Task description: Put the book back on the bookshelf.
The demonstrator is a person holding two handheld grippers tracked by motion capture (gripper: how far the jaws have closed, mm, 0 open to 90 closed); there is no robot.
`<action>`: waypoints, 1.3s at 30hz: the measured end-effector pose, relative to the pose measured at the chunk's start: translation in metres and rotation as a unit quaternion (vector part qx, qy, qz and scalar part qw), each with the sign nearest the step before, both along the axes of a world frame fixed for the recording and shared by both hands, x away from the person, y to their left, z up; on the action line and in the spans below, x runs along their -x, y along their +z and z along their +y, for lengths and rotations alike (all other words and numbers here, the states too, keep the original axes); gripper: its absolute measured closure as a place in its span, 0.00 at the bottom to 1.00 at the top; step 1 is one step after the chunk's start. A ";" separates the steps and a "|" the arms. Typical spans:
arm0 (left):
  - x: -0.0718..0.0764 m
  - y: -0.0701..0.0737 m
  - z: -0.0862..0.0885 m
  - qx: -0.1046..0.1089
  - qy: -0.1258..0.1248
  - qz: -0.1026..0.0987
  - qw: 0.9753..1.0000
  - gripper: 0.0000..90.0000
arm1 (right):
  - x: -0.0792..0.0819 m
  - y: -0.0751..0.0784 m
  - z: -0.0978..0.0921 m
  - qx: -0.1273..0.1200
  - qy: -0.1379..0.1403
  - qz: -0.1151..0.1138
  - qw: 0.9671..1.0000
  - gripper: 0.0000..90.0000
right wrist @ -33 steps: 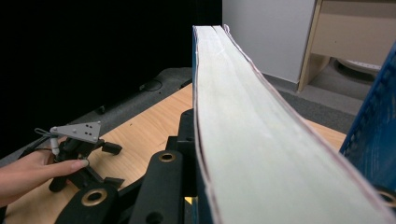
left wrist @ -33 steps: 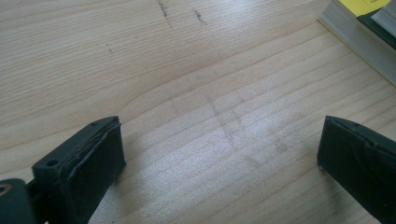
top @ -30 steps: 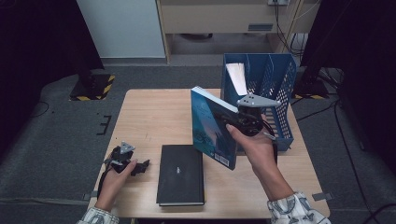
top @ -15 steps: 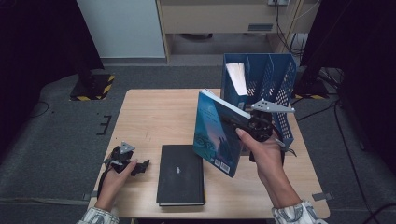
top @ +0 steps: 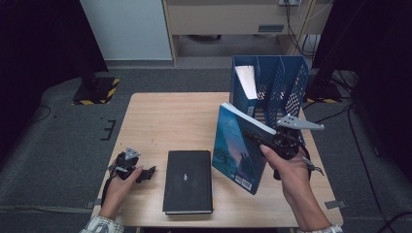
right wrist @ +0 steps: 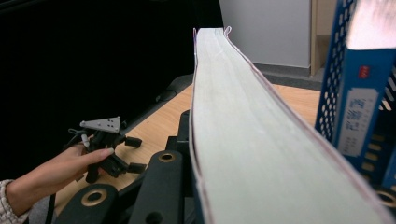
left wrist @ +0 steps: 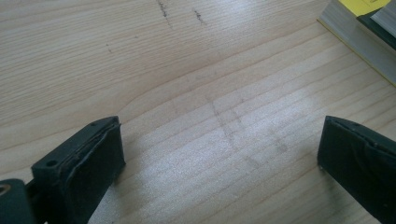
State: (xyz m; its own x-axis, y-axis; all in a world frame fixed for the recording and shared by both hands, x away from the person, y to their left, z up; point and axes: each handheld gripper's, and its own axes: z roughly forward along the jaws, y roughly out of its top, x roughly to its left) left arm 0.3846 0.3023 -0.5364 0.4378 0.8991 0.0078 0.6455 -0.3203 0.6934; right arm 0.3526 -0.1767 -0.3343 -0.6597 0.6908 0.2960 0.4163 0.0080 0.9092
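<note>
In the high view, the right gripper (top: 272,140) is clamped on a blue paperback book with a picture cover (top: 238,150), holding it raised and tilted above the pale wooden table (top: 160,116). Just beyond the gripper stands a blue perforated plastic file rack (top: 284,82), with a white sheaf of paper (top: 247,80) in its nearest-left slot. The left gripper (top: 133,167) rests low on the table with nothing in it, and a black hardcover book (top: 188,180) lies flat just to its right. In the left gripper view, the two black jaws stand wide apart over bare wood, and the corner of the black hardcover book (left wrist: 359,28) sits ahead and to the right. In the right gripper view, the blue paperback's page edge (right wrist: 247,140) runs straight out from between the jaws, with the file rack (right wrist: 359,93) close on the right and the left gripper (right wrist: 105,144) farther off to the left. The grip looks to sit near one edge of a heavy book, so the book could sag or twist in the jaws. Its leading corner might also catch a rack divider or crush the paper if the approach is skewed.
</note>
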 end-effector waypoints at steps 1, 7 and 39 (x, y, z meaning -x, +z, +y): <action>0.000 0.000 0.000 0.000 0.000 0.000 1.000 0.00 | 0.002 -0.001 -0.003 0.001 -0.002 0.001 1.000 0.82; 0.000 0.000 0.000 0.000 0.000 0.000 1.000 0.00 | 0.014 -0.003 -0.024 -0.001 -0.020 0.006 1.000 0.82; 0.000 0.000 0.000 0.001 0.002 0.000 1.000 0.00 | -0.004 0.062 -0.099 -0.011 -0.134 -0.006 0.991 0.82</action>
